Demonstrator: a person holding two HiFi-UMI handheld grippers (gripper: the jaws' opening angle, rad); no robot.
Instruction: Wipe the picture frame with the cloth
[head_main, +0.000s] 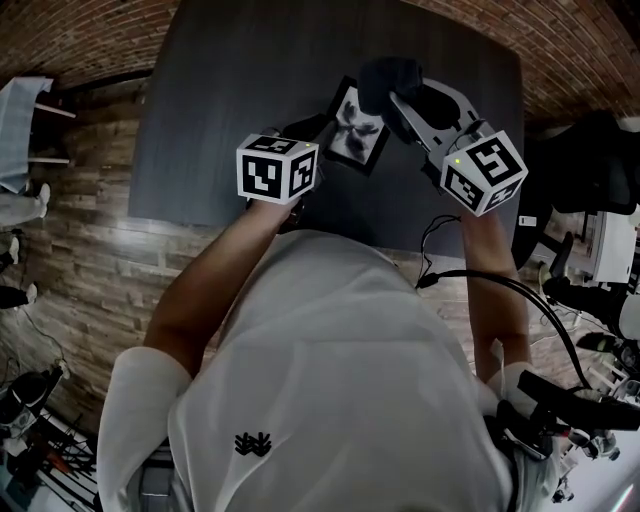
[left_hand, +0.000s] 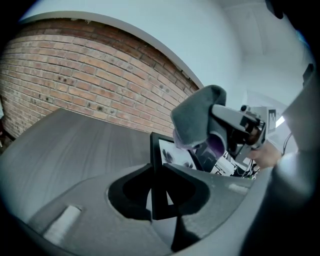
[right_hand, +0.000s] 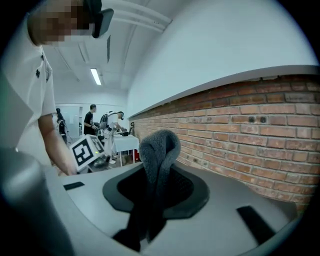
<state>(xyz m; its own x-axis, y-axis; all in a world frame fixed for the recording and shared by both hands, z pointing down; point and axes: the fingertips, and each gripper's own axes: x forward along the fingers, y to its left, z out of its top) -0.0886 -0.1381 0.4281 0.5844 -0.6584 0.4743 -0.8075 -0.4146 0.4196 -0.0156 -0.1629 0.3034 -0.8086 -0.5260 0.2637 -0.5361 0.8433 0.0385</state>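
The black picture frame (head_main: 352, 127), with a black-and-white print in it, is held up over the dark table (head_main: 210, 90). My left gripper (head_main: 314, 130) is shut on the frame's left edge. In the left gripper view the frame (left_hand: 161, 172) stands edge-on between the jaws of that gripper (left_hand: 160, 192). My right gripper (head_main: 392, 92) is shut on a dark grey cloth (head_main: 388, 80), which sits at the frame's upper right corner. The cloth (left_hand: 196, 118) bulges over the frame's top. In the right gripper view the cloth (right_hand: 158, 155) rises folded from the right gripper (right_hand: 152, 187).
A brick wall (left_hand: 90, 85) runs behind the table. Wood flooring (head_main: 80, 260) lies to the left. A black cable (head_main: 500, 285) trails at my right, near dark equipment (head_main: 590, 160). People stand at a white table (right_hand: 122, 142) far off.
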